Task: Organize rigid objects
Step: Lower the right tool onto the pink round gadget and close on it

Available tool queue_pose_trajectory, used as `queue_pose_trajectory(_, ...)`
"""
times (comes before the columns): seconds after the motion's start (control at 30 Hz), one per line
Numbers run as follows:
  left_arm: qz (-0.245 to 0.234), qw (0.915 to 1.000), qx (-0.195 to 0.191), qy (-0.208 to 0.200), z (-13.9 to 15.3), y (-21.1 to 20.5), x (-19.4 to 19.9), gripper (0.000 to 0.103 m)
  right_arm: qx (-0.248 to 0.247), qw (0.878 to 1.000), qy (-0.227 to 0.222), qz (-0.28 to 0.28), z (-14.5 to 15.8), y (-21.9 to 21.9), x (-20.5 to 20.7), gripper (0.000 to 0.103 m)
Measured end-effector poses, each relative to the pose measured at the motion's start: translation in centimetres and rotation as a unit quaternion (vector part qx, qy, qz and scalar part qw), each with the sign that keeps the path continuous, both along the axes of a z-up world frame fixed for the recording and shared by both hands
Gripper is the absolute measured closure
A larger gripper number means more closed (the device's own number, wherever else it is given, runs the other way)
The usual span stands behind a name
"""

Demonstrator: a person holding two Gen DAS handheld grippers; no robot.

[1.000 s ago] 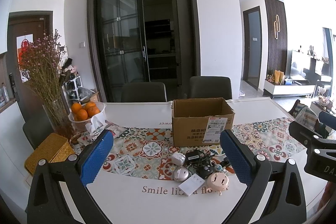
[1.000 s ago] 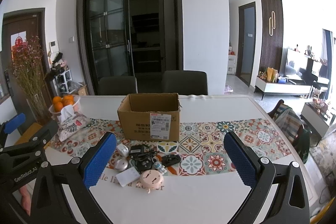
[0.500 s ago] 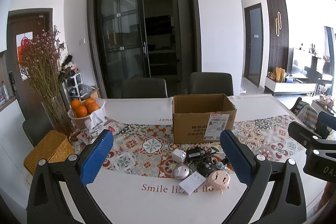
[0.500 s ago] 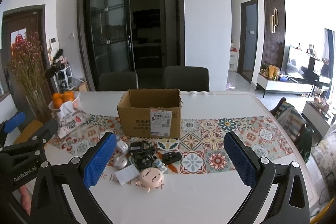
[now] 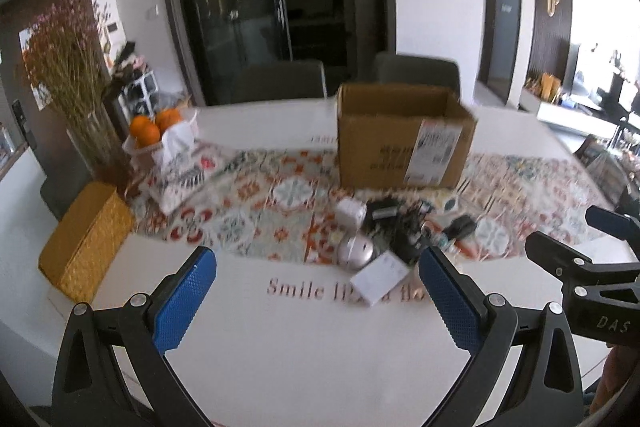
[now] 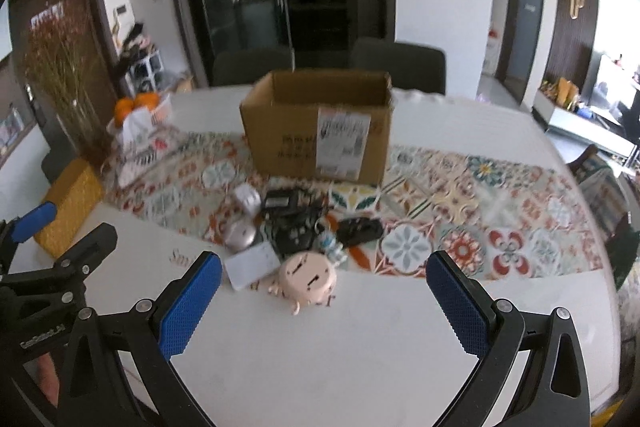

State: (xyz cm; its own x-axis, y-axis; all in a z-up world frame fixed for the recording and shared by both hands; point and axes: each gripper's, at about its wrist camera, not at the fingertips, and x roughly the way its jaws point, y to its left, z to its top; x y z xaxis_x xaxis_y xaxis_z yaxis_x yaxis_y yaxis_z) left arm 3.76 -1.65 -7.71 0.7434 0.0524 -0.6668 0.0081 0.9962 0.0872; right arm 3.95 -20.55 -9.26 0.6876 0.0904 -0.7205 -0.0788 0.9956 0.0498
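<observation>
The white tabletop (image 5: 304, 339) bears pinkish lettering near the pile of small gadgets, beginning "Smile" (image 5: 295, 289), the rest partly hidden by a white card (image 5: 380, 277). The right gripper (image 5: 600, 291) body shows "DAS" in the left wrist view. The shipping label (image 6: 343, 143) on the cardboard box (image 6: 316, 131) is too blurred to read.

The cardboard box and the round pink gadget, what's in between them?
In the right wrist view, a jumble sits between the cardboard box and the pink gadget: black chargers and cables, a black key fob, a tiny figurine.
</observation>
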Motion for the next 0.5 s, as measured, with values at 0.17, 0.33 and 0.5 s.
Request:
queue_pose_trajectory(0.17, 0.022, 0.9991, 0.008, 0.035, -2.8, 0.2, 0.5, 0.000, 0.001, 0.999, 0.035, 0.020, -2.8, 0.3, 1.5, 0.001)
queue_pose_trajectory(0.33, 0.022, 0.9973, 0.004, 0.070, -4.9, 0.7, 1.7, 0.000, 0.011, 0.997, 0.068, 0.035, -5.1, 0.9, 3.3, 0.001)
queue_pose_trajectory(0.5, 0.003, 0.9956, 0.005, 0.094, -6.9, 1.3, 4.0, 0.000, 0.019, 0.994, 0.106, 0.028, -7.4, 1.7, 5.6, 0.001)
